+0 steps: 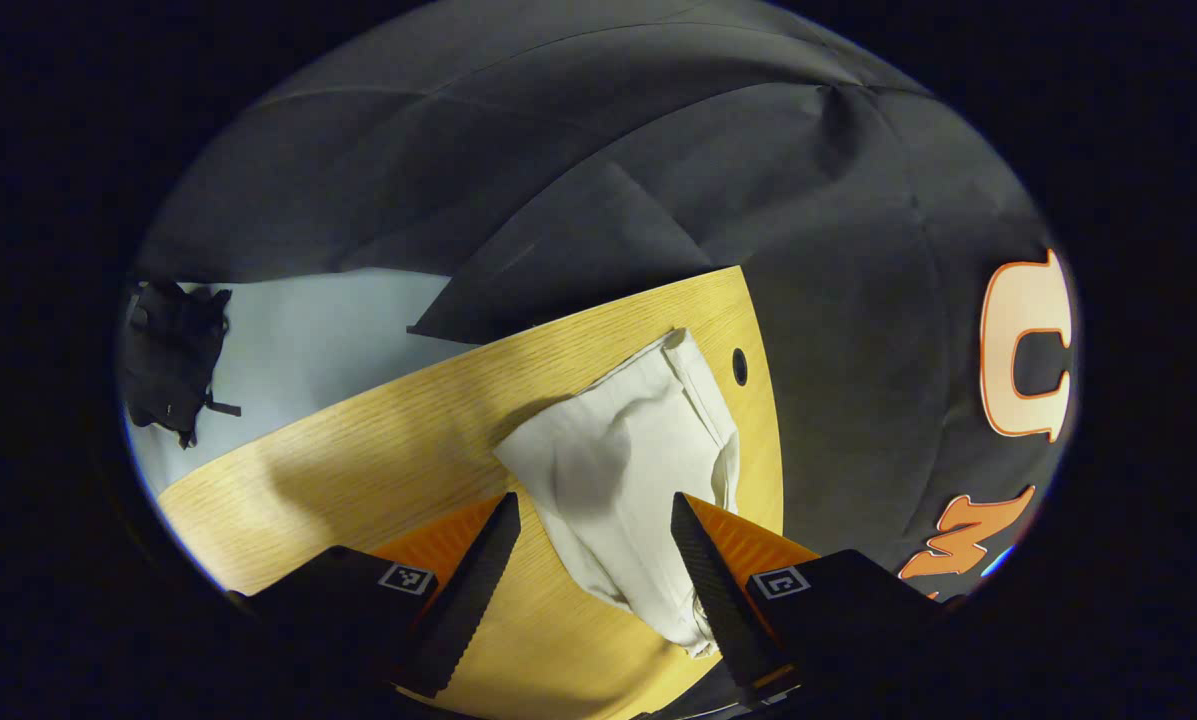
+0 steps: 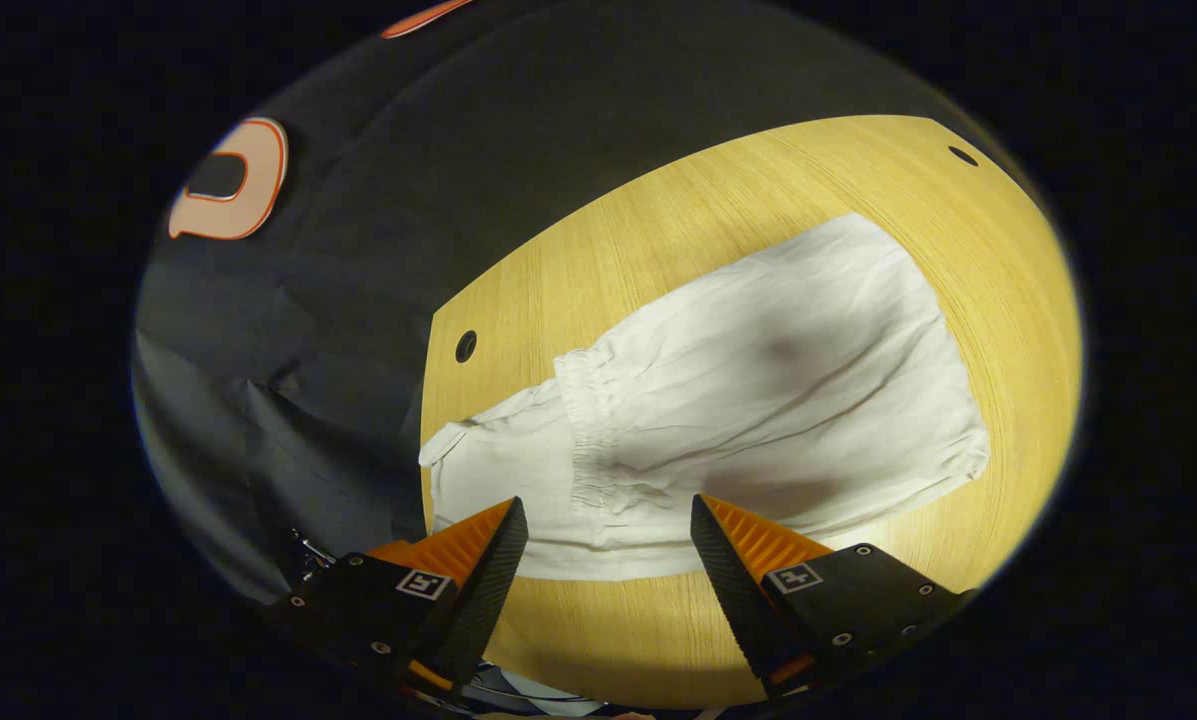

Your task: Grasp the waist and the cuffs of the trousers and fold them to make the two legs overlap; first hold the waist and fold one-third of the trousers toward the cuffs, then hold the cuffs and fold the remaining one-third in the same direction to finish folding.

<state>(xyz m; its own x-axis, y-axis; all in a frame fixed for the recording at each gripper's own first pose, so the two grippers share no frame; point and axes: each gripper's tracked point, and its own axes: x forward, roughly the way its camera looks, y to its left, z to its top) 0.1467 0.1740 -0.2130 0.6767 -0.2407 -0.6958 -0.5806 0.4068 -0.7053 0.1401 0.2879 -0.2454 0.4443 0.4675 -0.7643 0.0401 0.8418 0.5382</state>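
Observation:
White trousers lie flat on the wooden table, partly folded: the gathered waistband lies across the legs, with the cuff end sticking out past it near the table's edge. My right gripper hovers open above the near edge of the cloth, holding nothing. In the left gripper view the same trousers stretch away along the table, and my left gripper is open over their near end, apart from the fabric.
A round cable hole sits in the table near the cuff end, also visible as the hole. A black bag lies on the pale floor beyond the table. Black booth cloth surrounds the table.

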